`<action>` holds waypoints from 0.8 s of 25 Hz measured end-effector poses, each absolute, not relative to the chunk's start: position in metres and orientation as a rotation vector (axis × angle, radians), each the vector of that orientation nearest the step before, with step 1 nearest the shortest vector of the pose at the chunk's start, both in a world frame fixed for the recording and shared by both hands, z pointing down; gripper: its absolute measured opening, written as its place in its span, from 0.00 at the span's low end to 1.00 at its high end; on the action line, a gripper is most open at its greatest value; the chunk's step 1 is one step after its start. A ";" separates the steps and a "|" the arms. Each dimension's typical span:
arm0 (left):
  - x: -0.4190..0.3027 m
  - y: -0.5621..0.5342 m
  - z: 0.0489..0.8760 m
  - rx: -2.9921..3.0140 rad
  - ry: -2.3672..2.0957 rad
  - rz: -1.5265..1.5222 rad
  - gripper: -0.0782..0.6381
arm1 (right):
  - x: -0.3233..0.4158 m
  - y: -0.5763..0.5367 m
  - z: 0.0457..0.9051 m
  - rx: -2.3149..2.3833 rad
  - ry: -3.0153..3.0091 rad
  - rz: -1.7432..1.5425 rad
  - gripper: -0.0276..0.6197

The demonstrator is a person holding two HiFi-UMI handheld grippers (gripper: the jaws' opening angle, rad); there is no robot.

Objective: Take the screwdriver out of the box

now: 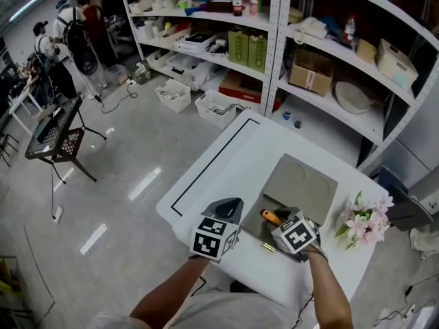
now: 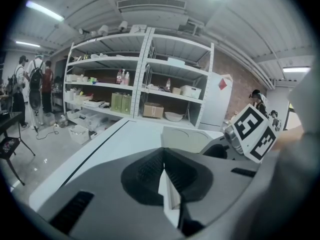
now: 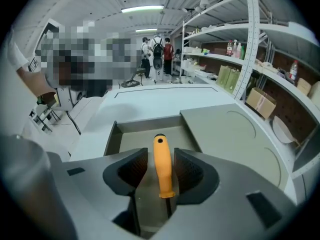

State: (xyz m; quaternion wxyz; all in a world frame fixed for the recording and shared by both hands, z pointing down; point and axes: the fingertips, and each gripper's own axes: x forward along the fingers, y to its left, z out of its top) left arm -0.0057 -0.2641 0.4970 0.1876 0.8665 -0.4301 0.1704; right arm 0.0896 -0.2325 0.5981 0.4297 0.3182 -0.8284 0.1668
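An orange-handled screwdriver (image 3: 162, 166) lies in an open grey box (image 3: 111, 136), its lid (image 3: 235, 134) slid to the right. My right gripper (image 3: 161, 156) points down into the box and is open. The handle sits between its pads with a gap on each side. In the head view the handle (image 1: 272, 217) pokes out beside the right gripper (image 1: 282, 225). The left gripper (image 1: 232, 206) hovers over the white table (image 1: 226, 163) left of the box. Its pads (image 2: 150, 171) meet at the tip with nothing between them. The right gripper's marker cube (image 2: 255, 131) shows at the right of the left gripper view.
A bunch of pink and white flowers (image 1: 363, 221) lies at the table's right edge. Metal shelves (image 1: 274, 46) with boxes and bottles stand behind the table, with white bins (image 1: 219, 108) on the floor. People (image 1: 68, 40) and a black stand (image 1: 58, 136) are far left.
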 end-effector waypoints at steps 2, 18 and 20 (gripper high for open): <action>-0.007 -0.267 0.499 2.429 -1.216 0.484 0.12 | 0.088 -0.233 0.603 0.767 -2.059 0.417 0.31; -0.003 -0.275 0.504 2.420 -1.210 0.491 0.12 | 0.091 -0.233 0.609 0.751 -2.041 0.423 0.22; -0.004 -0.274 0.501 2.427 -1.206 0.490 0.12 | 0.092 -0.234 0.602 0.779 -2.051 0.416 0.22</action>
